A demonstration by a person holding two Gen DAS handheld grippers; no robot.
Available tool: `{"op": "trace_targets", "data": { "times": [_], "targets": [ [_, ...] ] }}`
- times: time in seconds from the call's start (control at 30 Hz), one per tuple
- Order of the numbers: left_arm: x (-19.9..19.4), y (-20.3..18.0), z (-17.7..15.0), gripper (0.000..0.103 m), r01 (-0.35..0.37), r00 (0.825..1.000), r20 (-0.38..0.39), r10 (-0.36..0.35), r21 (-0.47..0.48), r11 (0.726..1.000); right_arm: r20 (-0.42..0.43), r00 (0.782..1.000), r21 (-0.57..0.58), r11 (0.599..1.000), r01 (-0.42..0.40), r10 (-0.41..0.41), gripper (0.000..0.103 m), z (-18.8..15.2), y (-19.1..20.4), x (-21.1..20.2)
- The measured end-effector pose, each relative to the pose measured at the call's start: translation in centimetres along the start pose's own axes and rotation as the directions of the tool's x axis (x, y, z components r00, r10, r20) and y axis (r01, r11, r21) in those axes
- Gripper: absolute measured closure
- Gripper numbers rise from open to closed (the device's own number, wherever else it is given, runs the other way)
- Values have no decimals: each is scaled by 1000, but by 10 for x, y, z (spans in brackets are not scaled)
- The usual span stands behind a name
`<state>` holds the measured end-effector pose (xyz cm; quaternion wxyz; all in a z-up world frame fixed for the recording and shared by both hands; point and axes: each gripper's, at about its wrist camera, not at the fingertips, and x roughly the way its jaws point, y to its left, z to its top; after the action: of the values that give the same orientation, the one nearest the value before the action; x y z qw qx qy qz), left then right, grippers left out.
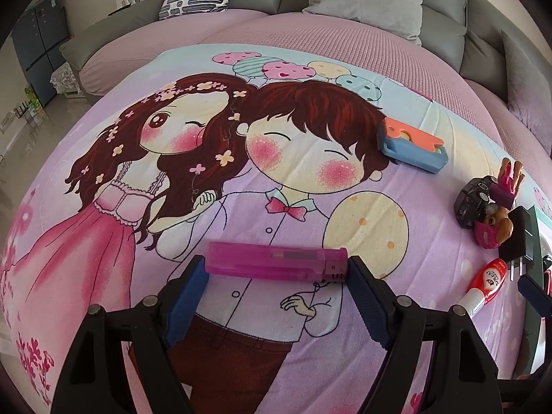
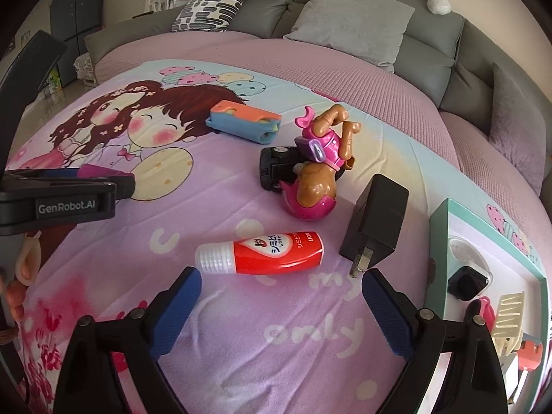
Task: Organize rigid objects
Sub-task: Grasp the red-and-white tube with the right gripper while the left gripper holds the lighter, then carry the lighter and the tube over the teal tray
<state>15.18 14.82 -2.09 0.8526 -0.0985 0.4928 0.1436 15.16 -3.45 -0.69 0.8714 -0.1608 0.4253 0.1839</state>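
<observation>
While my left gripper (image 1: 276,272) clamps the translucent purple plastic lighter (image 1: 276,261) lengthwise, my right gripper (image 2: 281,284) gapes released before the red squeeze tube (image 2: 265,252).

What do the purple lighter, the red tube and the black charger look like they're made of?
Lighter: translucent glossy plastic, its inside showing through.
Red tube: glossy plastic, seemingly soft, with a ribbed white cap.
Charger: matte black hard plastic with metal prongs.
</observation>
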Motion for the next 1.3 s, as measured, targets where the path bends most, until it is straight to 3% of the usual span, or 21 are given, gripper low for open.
{"op": "trace_targets", "data": {
  "times": [0.3,0.43,0.6,1.03,1.3],
  "targets": [
    [1,0,0,21,2,1000,1,-2,12,1000,15,999,49,998,-44,44,8,4,-4,12],
    [1,-1,0,21,0,1000,2,0,17,1000,24,995,67,993,-95,94,18,3,-8,14],
    [1,-1,0,21,-3,1000,2,3,20,1000,31,993,65,992,-112,111,23,3,-8,12],
    [-2,2,1,21,10,1000,8,-10,-2,1000,27,995,99,990,-97,94,23,4,-13,1],
    [-23,2,6,21,22,998,56,-22,-12,1000,80,994,130,988,-86,76,23,5,-24,-27]
  ]
}}
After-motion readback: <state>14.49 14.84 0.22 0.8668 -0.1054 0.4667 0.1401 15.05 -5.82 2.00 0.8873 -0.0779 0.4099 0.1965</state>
